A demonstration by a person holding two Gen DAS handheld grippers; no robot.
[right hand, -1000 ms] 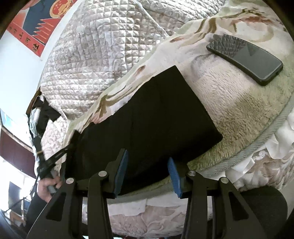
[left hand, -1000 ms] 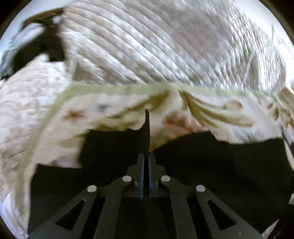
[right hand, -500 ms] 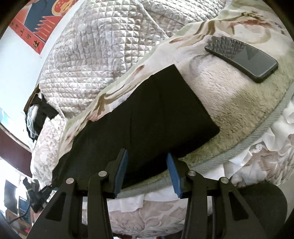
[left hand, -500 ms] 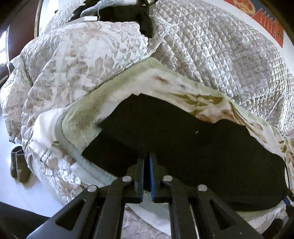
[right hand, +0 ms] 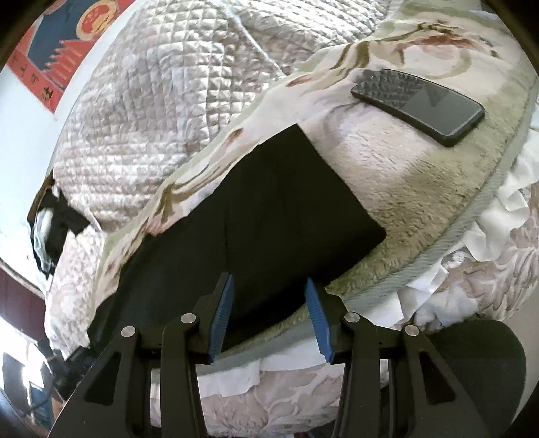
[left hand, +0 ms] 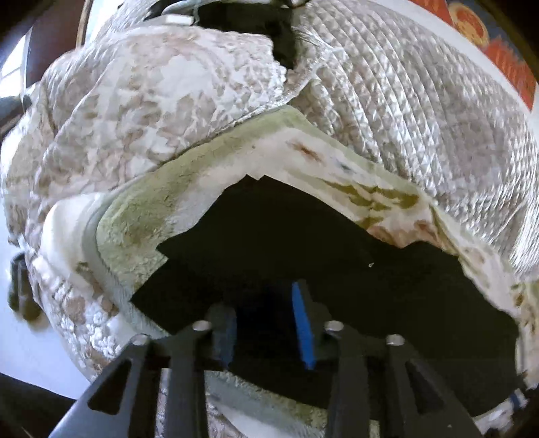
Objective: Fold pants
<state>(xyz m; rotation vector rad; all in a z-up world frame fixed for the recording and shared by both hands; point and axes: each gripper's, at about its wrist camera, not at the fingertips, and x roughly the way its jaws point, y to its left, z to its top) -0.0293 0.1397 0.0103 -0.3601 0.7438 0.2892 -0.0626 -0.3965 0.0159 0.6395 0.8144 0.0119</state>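
The black pants [left hand: 303,249] lie flat along the near edge of a fleece floral blanket [left hand: 141,215] on the bed. In the right wrist view the pants [right hand: 269,215] show as a long folded strip with a square end at the right. My left gripper [left hand: 266,320] is open and empty just above the pants' near edge at their left end. My right gripper [right hand: 269,303] is open and empty over the near edge by the right end.
A black phone [right hand: 417,104] lies on the blanket [right hand: 387,161] right of the pants. A quilted silver duvet [right hand: 168,111] is bunched behind. Dark clothes [left hand: 256,27] sit at the far end. The bed edge drops off below both grippers. A red poster [right hand: 57,54] hangs on the wall.
My left gripper, shut on the pants' edge earlier, has laid it down on the blanket, opened and let go. The right gripper has stayed open and nearly still.
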